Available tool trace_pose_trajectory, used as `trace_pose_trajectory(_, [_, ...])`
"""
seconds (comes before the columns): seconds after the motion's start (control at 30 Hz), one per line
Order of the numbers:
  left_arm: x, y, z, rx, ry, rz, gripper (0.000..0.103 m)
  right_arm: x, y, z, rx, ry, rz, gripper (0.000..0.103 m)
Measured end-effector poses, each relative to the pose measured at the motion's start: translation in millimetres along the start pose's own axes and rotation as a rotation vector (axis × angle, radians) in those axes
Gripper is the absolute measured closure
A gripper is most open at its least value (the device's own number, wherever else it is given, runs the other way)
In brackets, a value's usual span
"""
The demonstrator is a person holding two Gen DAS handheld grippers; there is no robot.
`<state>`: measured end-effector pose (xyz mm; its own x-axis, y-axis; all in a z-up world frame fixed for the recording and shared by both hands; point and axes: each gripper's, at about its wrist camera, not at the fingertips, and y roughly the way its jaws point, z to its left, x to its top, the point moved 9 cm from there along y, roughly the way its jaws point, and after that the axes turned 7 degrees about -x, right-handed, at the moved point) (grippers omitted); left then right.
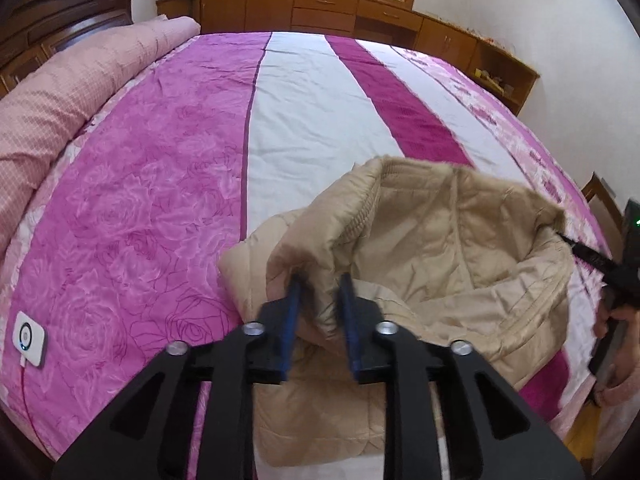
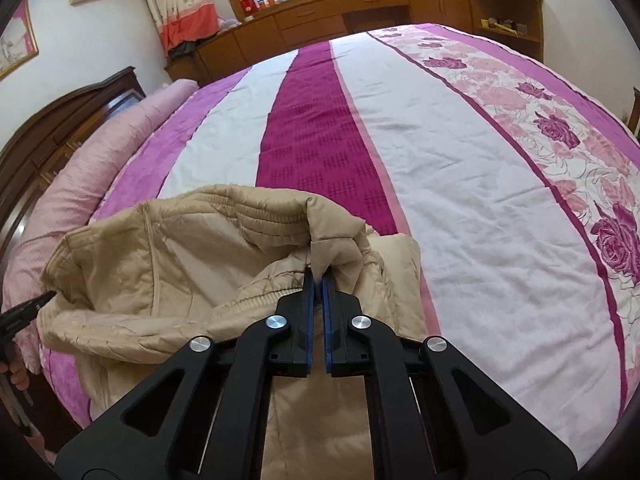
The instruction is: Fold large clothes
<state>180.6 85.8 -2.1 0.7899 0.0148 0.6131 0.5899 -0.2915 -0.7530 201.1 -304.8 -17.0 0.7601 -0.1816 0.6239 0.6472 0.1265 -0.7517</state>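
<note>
Left wrist view: beige padded jacket (image 1: 420, 264) at lower centre, on striped bed (image 1: 304, 120). Left claw (image 1: 320, 284) part-open, fabric bunched between its blades; right claw (image 2: 318, 280) pinched shut on jacket hem (both corners lifted, presumably to carry the fold over).

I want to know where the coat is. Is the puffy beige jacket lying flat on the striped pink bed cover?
No, the puffy beige jacket is bunched and lifted off the striped pink bed cover, pinched by the right gripper.
</note>
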Motion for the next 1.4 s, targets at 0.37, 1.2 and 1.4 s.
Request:
trace_pose_trajectory(0.37, [-8.6, -42.9, 7.7, -0.026, -0.001, -0.052, 0.033, 7.4, -43.7, -28.3, 0.029, 0.008, -0.063, 0.055])
trace_pose_trajectory(1.2, [-8.5, 62.8, 22.1, -0.161, -0.021, -0.034, 0.023, -13.4, 28.4, -12.1, 0.123, -0.015, 0.094, 0.031])
trace_pose_trajectory(1.4, [-3.2, 80.8, 29.6, -0.166, -0.115, -0.042, 0.038, -5.9, 39.2, -18.3, 0.165, 0.12, 0.121, 0.043])
